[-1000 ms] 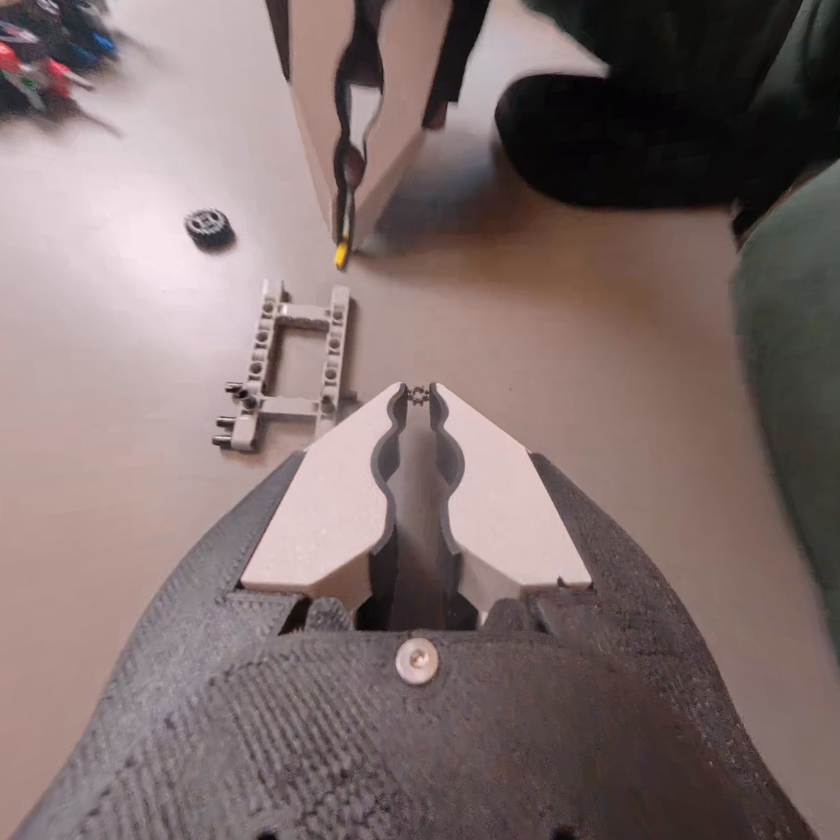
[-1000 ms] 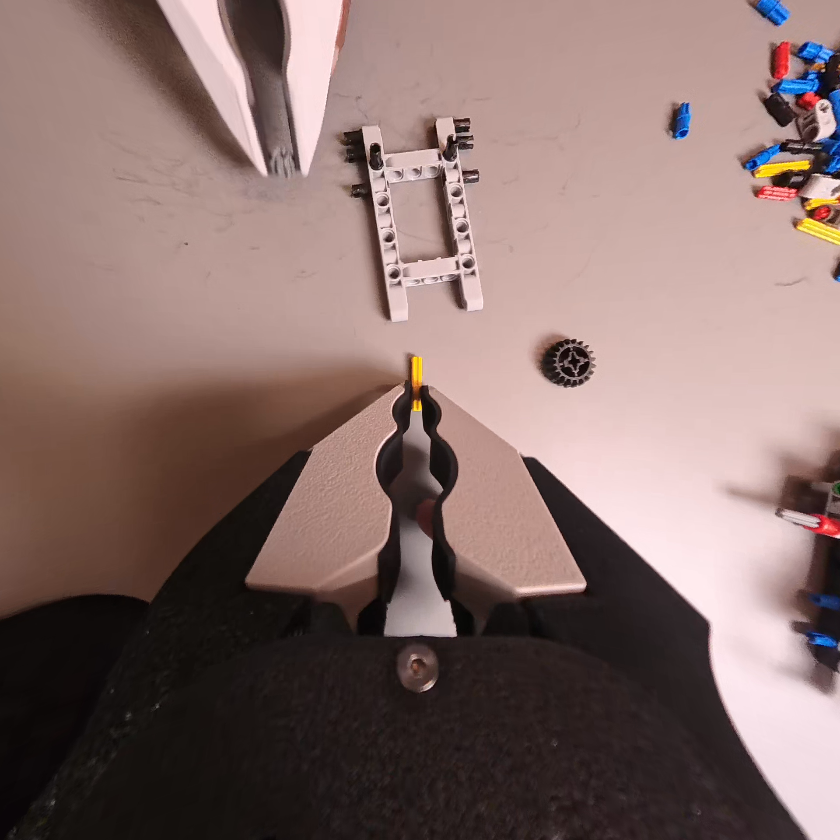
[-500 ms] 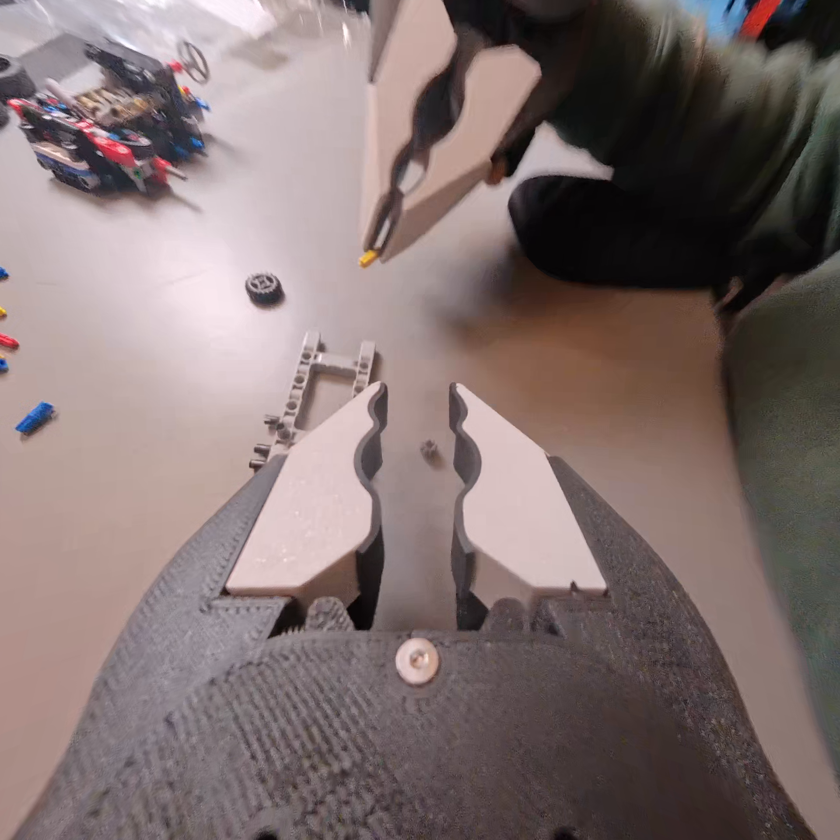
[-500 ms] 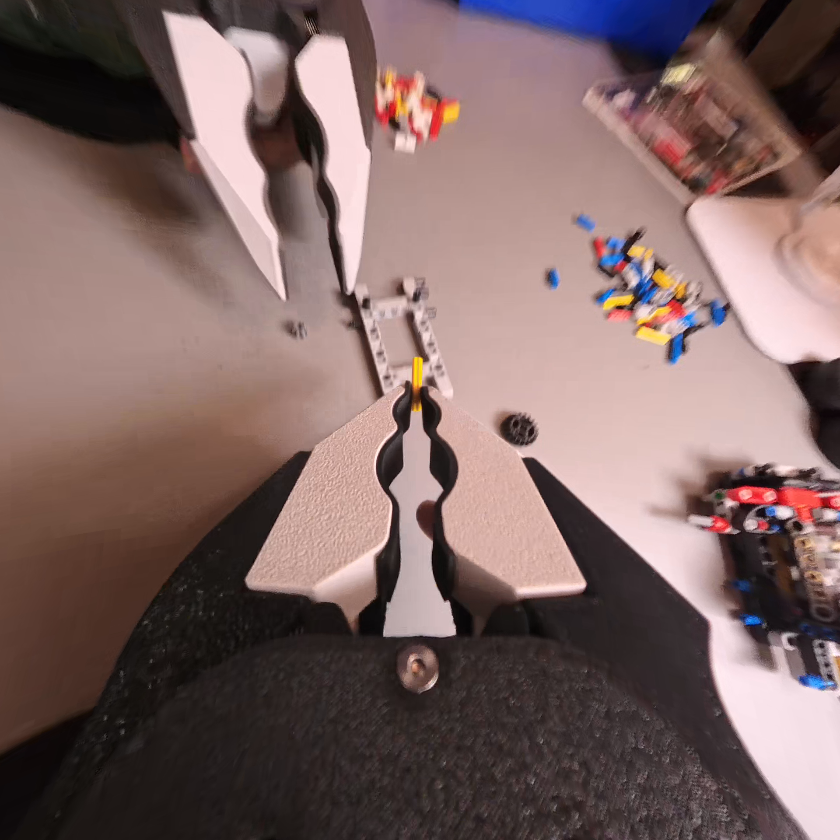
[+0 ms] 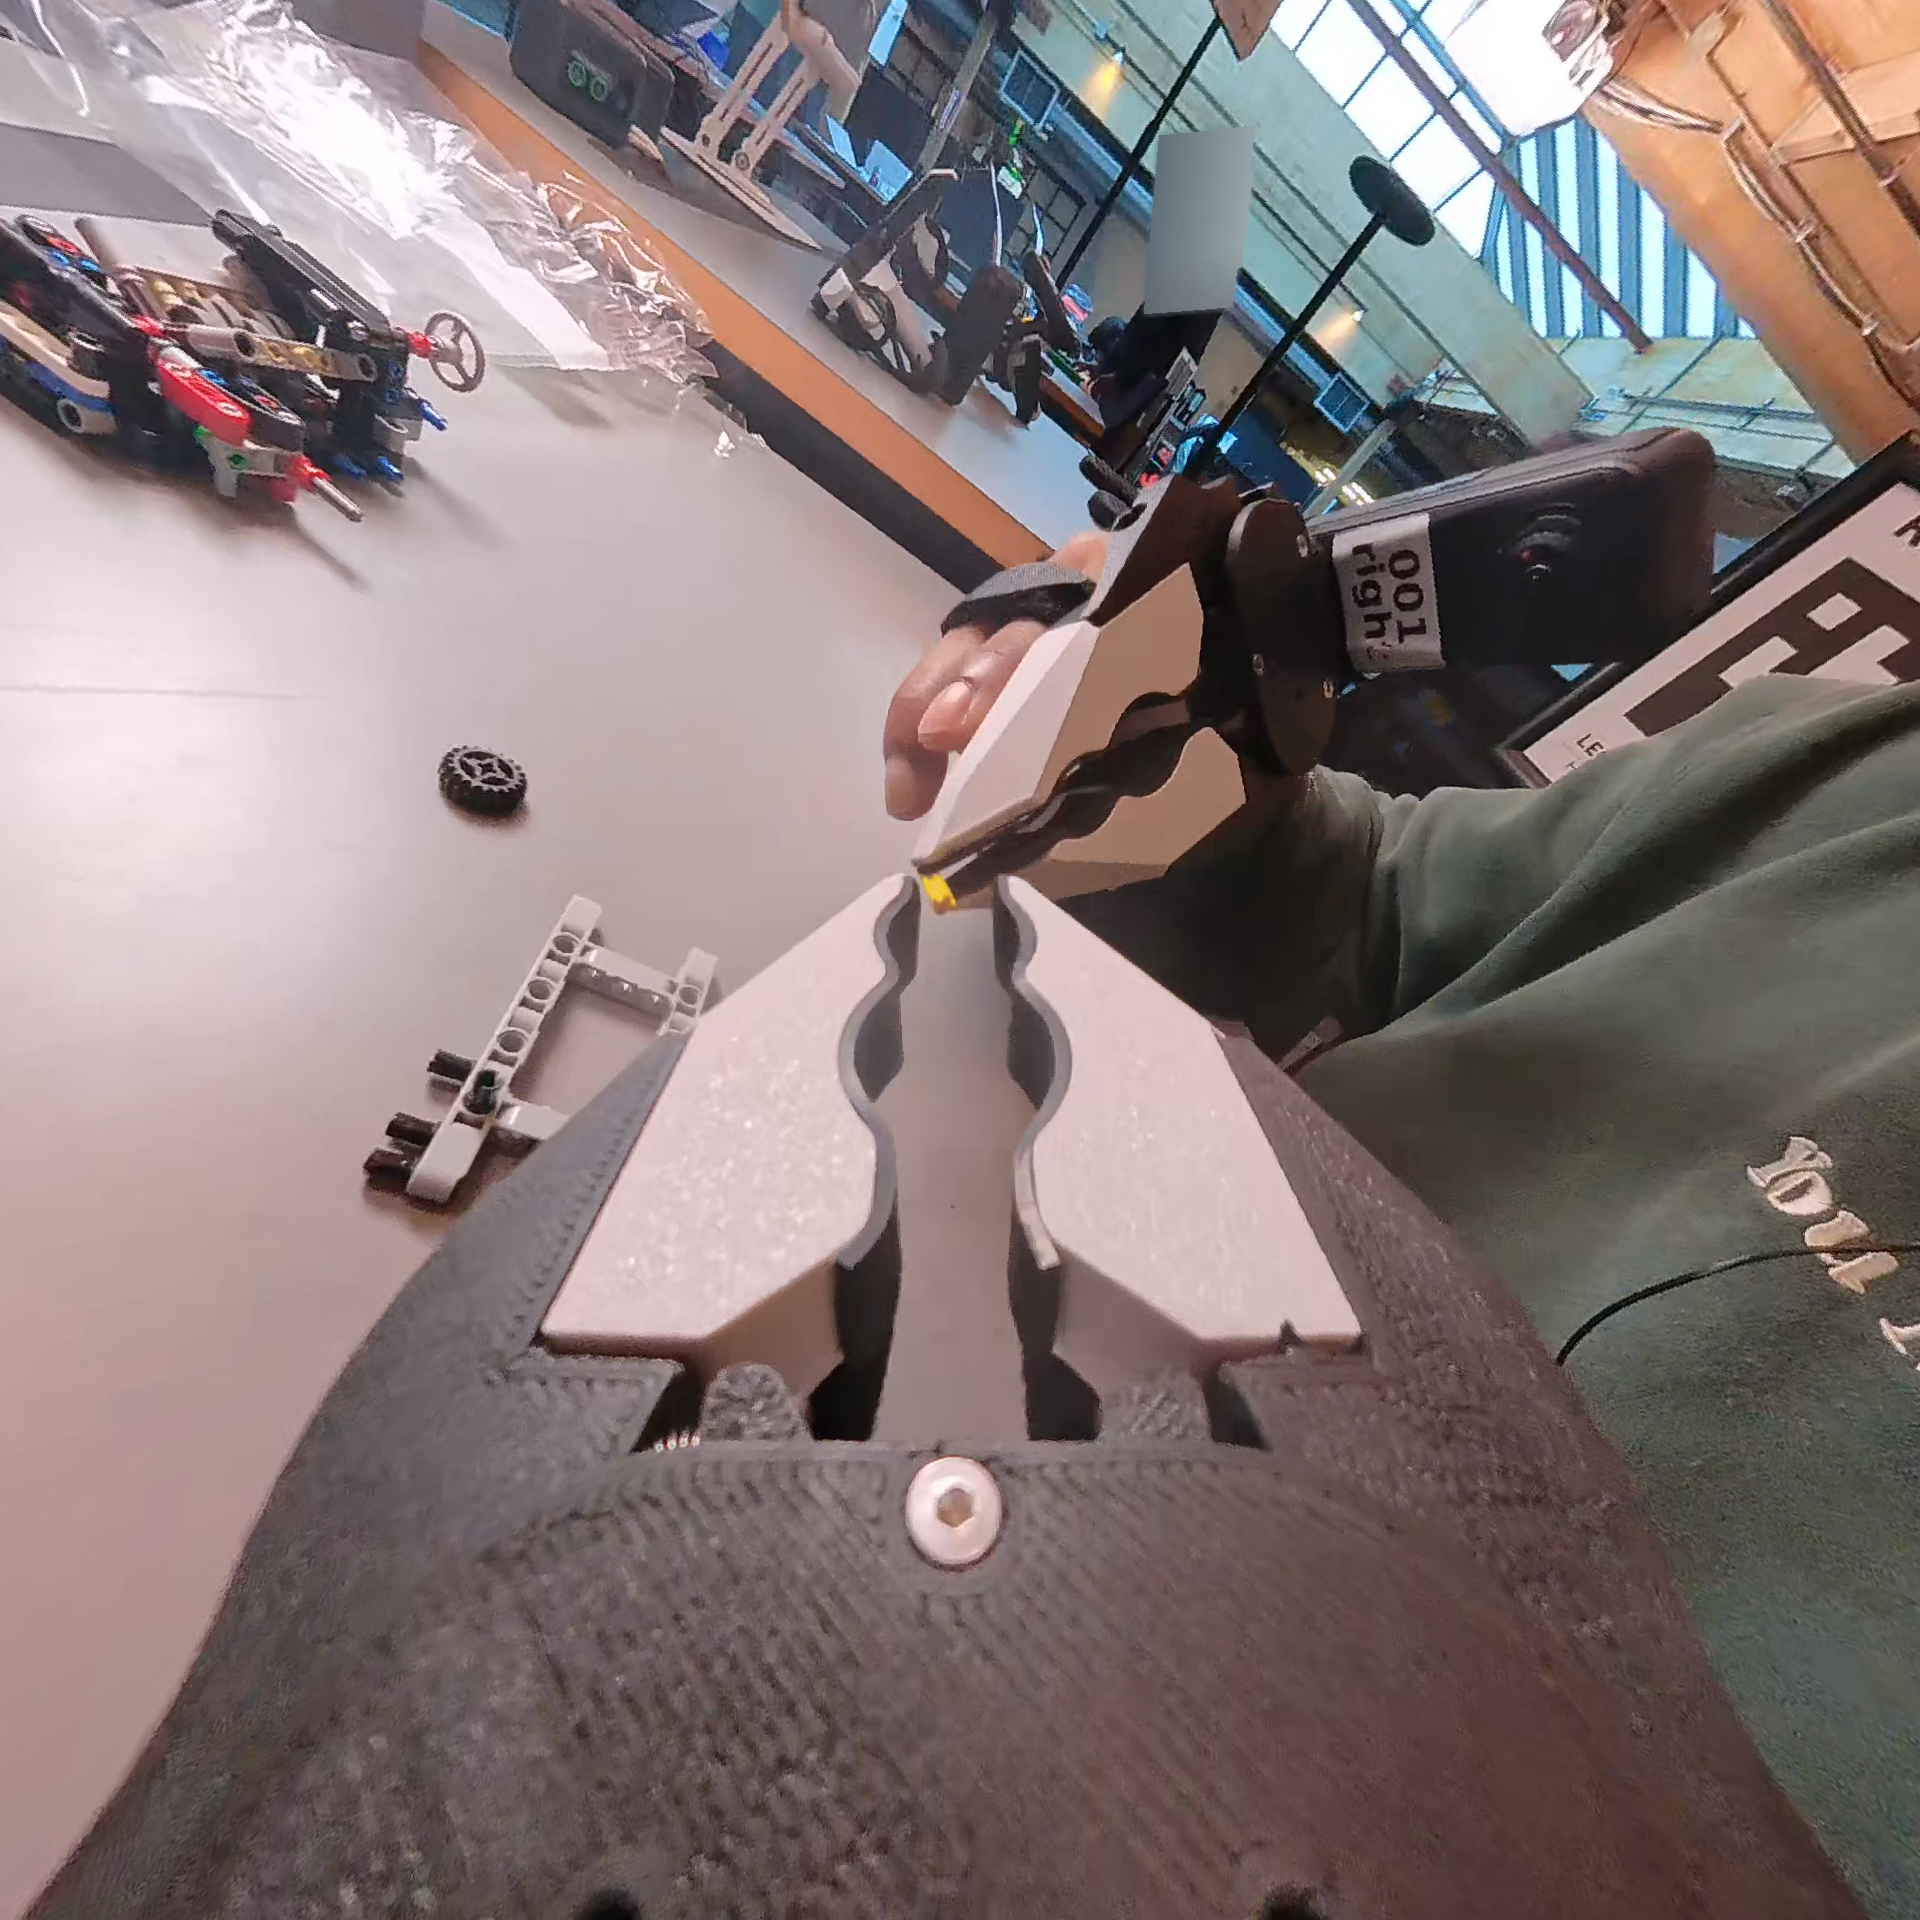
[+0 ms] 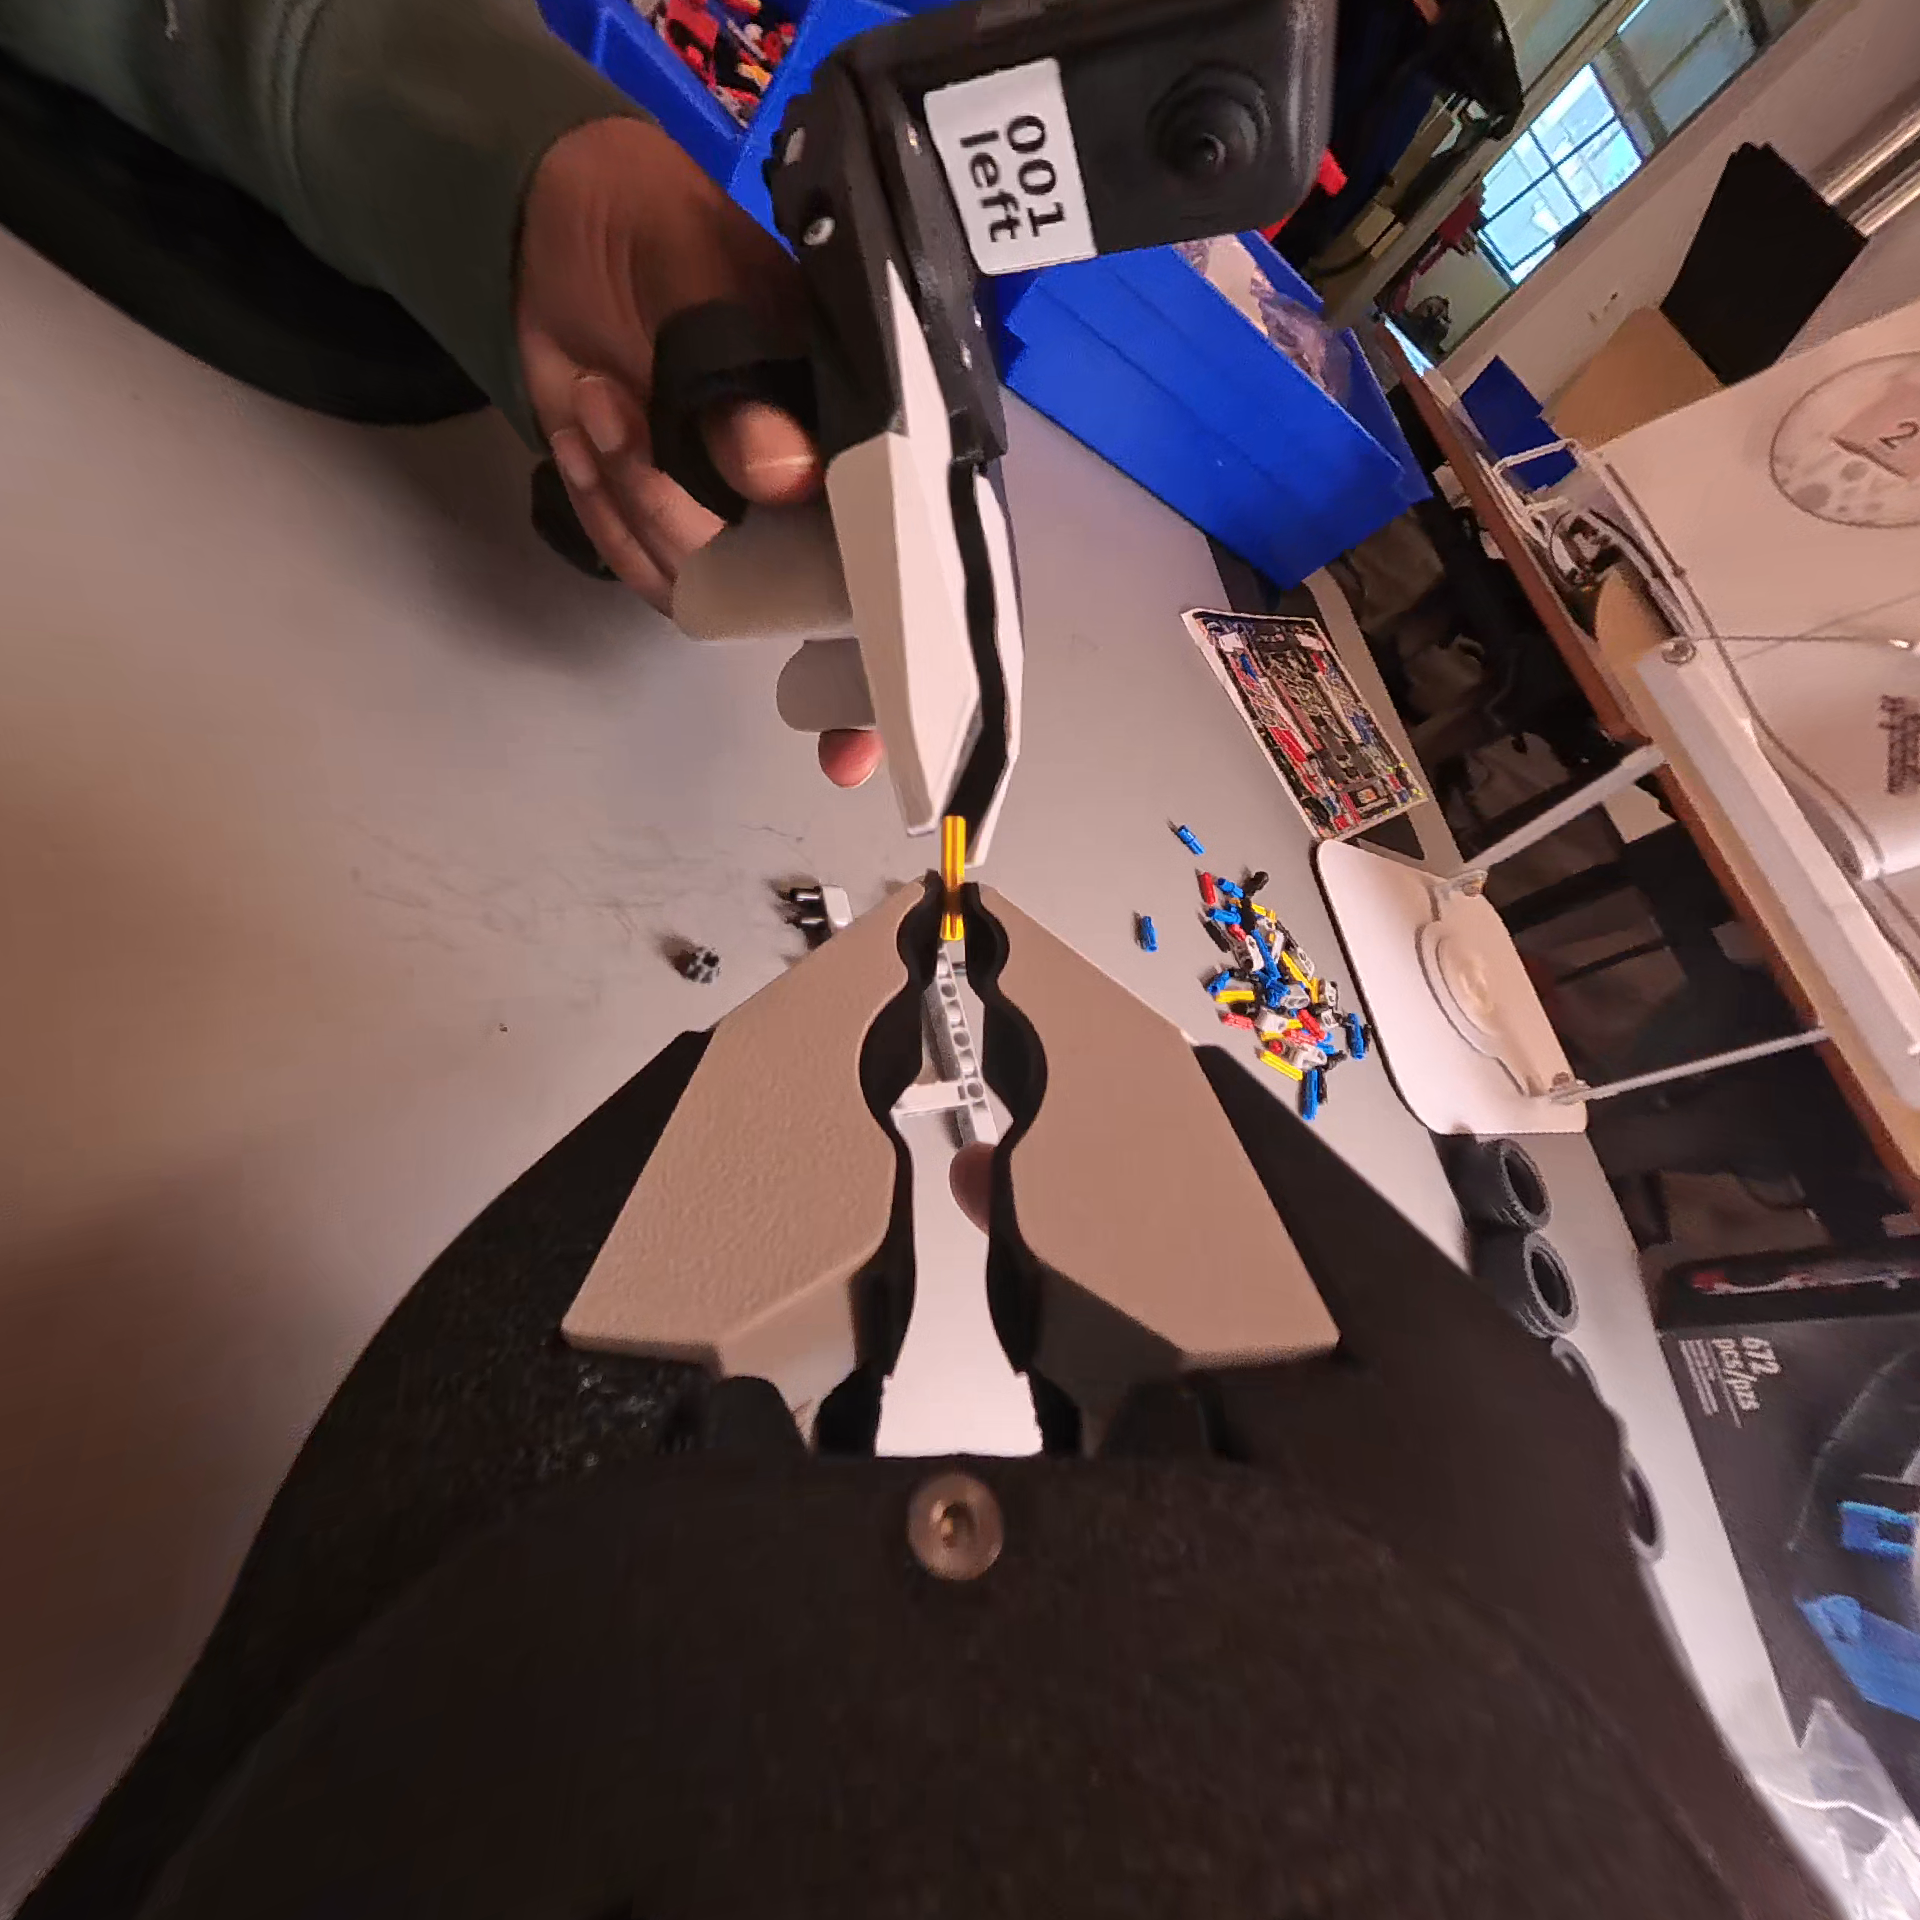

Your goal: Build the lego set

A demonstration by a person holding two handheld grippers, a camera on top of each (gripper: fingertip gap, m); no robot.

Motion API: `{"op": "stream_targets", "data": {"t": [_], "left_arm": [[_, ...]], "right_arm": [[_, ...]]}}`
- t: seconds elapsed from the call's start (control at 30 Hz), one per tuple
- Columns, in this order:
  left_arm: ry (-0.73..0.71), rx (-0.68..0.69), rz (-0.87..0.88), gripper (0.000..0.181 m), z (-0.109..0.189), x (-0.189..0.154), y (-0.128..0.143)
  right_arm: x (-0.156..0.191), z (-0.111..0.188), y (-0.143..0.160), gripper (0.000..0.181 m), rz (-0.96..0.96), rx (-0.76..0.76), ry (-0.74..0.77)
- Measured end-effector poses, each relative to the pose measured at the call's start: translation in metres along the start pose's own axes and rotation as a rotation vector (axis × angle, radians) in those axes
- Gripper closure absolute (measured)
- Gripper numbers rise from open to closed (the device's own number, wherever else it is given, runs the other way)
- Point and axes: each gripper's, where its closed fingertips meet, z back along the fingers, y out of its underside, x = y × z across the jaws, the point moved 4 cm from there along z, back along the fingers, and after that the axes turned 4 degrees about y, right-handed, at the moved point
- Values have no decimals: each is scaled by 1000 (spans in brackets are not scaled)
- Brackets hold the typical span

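Right gripper (image 6: pixel 951 896) fingers clamped on yellow axle (image 6: pixel 952 878); left gripper (image 5: pixel 956 894) fingers parted, axle tip between them; grey frame (image 5: pixel 551 1039) lay on tabletop (image 5: pixel 260 675).

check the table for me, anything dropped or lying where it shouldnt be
One thing: a small dark grey piece lies alone on the bare table, apart from the loose parts pile and the grey frame. The left gripper is open and empty; the right gripper holds the yellow axle.

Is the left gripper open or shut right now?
Open. The left gripper shows a clear gap between its fingertips, with the yellow axle poking into it, held by the right gripper.
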Motion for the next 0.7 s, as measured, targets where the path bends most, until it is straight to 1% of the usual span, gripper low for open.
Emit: {"op": "stream_targets", "data": {"t": [0.07, 0.17, 0.23, 0.33, 0.43, 0.57, 0.7], "left_arm": [[-13, 16, -11, 178, 0, 1, 2], [10, 3, -14, 179, 1, -1, 0], [65, -29, 9, 179, 3, -5, -3], [186, -99, 101, 180, 4, -13, -9], [268, -150, 181, 180, 6, -16, -13], [304, -163, 202, 180, 6, -19, -14], [326, -170, 228, 180, 6, -20, -14]], "right_arm": [[3, -1, -2, 180, 23, -2, 2], [2, 1, -6, 179, 15, -28, 8], [-1, 5, -11, 179, -62, -96, -8], [-6, 12, -19, 179, -207, -228, -48], [-7, 14, -22, 172, -276, -290, -82], [-9, 16, -25, 178, -304, -330, -75], [-9, 16, -27, 178, -307, -344, -74]]}}
